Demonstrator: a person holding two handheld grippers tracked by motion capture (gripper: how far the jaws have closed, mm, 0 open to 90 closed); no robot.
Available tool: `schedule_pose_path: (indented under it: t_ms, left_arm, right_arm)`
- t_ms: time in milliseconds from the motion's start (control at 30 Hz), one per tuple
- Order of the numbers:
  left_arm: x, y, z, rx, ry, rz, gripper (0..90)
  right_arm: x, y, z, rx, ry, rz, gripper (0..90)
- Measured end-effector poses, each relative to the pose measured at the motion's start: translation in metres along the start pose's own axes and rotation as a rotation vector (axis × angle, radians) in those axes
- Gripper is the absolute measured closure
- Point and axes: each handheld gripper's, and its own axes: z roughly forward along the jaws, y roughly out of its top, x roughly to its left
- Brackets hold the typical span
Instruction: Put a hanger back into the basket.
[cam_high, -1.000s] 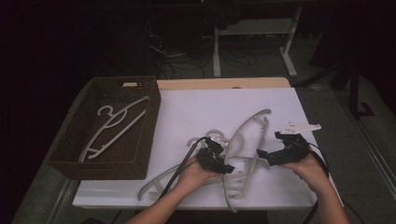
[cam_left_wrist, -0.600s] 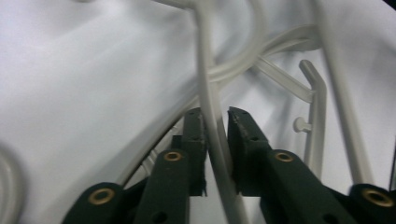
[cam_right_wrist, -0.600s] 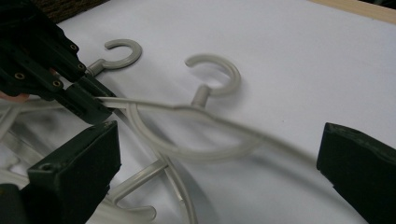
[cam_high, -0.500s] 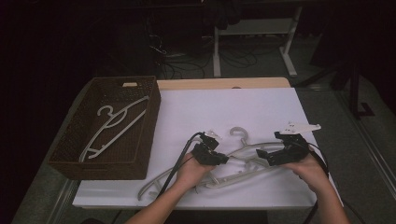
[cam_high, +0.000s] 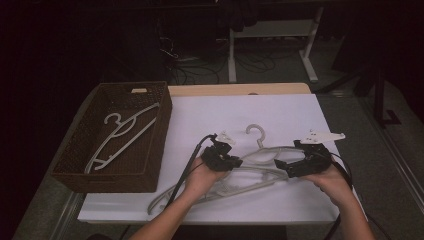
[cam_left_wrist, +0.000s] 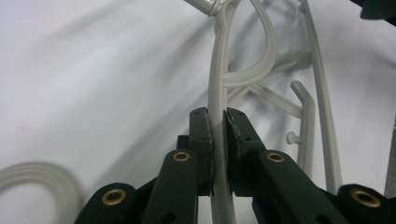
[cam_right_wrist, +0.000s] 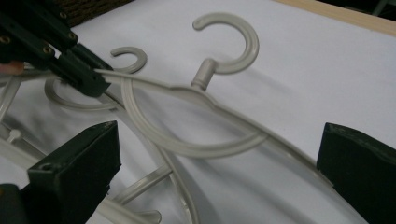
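A pale grey plastic hanger (cam_high: 260, 152) is held just above the white table, its hook (cam_high: 255, 132) pointing to the far side. My left gripper (cam_high: 234, 161) is shut on the hanger's left arm (cam_left_wrist: 217, 70). Its jaws have just been closing, and the left gripper view shows the pads (cam_left_wrist: 205, 135) pressed on the thin bar. My right gripper (cam_high: 282, 167) is at the hanger's right arm with its jaws wide open (cam_right_wrist: 219, 140); the bar (cam_right_wrist: 261, 128) runs between them untouched. The right gripper view also shows the left gripper (cam_right_wrist: 70, 60) clamped on the hanger.
A second grey hanger (cam_high: 220, 192) lies on the table under the held one, near the front edge. A dark wicker basket (cam_high: 160, 130) at the left holds more hangers (cam_high: 120, 137). The left gripper's cable (cam_high: 187, 165) trails toward the front.
The hanger swung from a steep tilt down to nearly flat, hook toward the far side. My left gripper closed on its left arm and lifted a little. The right hand stayed in place.
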Motion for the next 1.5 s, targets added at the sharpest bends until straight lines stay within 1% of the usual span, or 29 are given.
schedule_pose_path:
  t_ms: [167, 333, 533, 633, 667, 733, 833, 900, 933, 1000, 1067, 1133, 1333, 1400, 1433, 1467, 1500]
  left_arm:
    - [0.014, 0.007, -0.019, -0.024, 0.033, 0.000, 82.5]
    - [0.031, 0.017, -0.046, -0.053, 0.087, 0.003, 82.4]
    - [0.053, 0.029, -0.089, -0.075, 0.160, 0.009, 82.4]
    - [0.064, 0.033, -0.111, -0.078, 0.194, 0.014, 82.5]
    - [0.067, 0.033, -0.119, -0.082, 0.203, 0.009, 82.5]
    - [0.075, 0.034, -0.134, -0.089, 0.207, 0.001, 82.4]
    - [0.086, 0.033, -0.157, -0.101, 0.225, 0.000, 82.4]
    - [0.086, 0.033, -0.157, -0.101, 0.225, 0.000, 82.4]
    - [0.099, 0.029, -0.182, -0.116, 0.254, -0.006, 82.4]
    - [0.109, 0.025, -0.198, -0.132, 0.267, -0.022, 82.4]
    - [0.119, 0.019, -0.214, -0.144, 0.279, -0.040, 82.4]
    - [0.129, 0.012, -0.230, -0.152, 0.295, -0.047, 82.4]
    - [0.153, -0.014, -0.269, -0.162, 0.361, -0.078, 82.4]
    - [0.160, -0.022, -0.279, -0.161, 0.385, -0.086, 82.4]
    - [0.160, -0.022, -0.279, -0.161, 0.385, -0.086, 82.4]
    - [0.166, -0.030, -0.287, -0.158, 0.405, -0.093, 82.4]
    - [0.169, -0.034, -0.291, -0.157, 0.412, -0.095, 82.4]
  right_arm:
    - [0.000, 0.002, -0.004, -0.019, 0.001, -0.003, 0.0]
    - [0.000, 0.002, -0.006, -0.029, 0.002, 0.003, 0.0]
    - [0.000, 0.002, -0.005, -0.029, 0.004, 0.003, 0.0]
    - [0.000, 0.001, -0.004, -0.026, 0.006, -0.001, 0.0]
    - [0.000, 0.001, -0.004, -0.022, 0.006, 0.001, 0.0]
    - [-0.001, 0.000, -0.002, -0.018, 0.007, 0.003, 0.0]
    - [-0.001, -0.002, 0.000, -0.013, 0.007, 0.006, 0.0]
    - [-0.001, -0.003, 0.001, -0.010, 0.006, 0.007, 0.0]
    - [-0.002, -0.005, 0.002, -0.006, 0.006, 0.013, 0.0]
    - [-0.002, -0.007, 0.004, -0.004, 0.006, 0.013, 0.0]
    - [-0.002, -0.009, 0.004, -0.003, 0.011, 0.022, 0.0]
    - [-0.001, -0.012, 0.005, -0.009, 0.013, 0.026, 0.0]
    - [0.000, -0.028, 0.005, -0.012, 0.013, 0.045, 0.0]
    - [0.000, -0.033, 0.004, -0.017, 0.008, 0.056, 0.0]
    - [0.000, -0.035, 0.004, -0.017, 0.006, 0.058, 0.0]
    - [0.000, -0.038, 0.003, -0.019, 0.003, 0.061, 0.0]
    - [0.000, -0.040, 0.002, -0.023, 0.000, 0.063, 0.0]
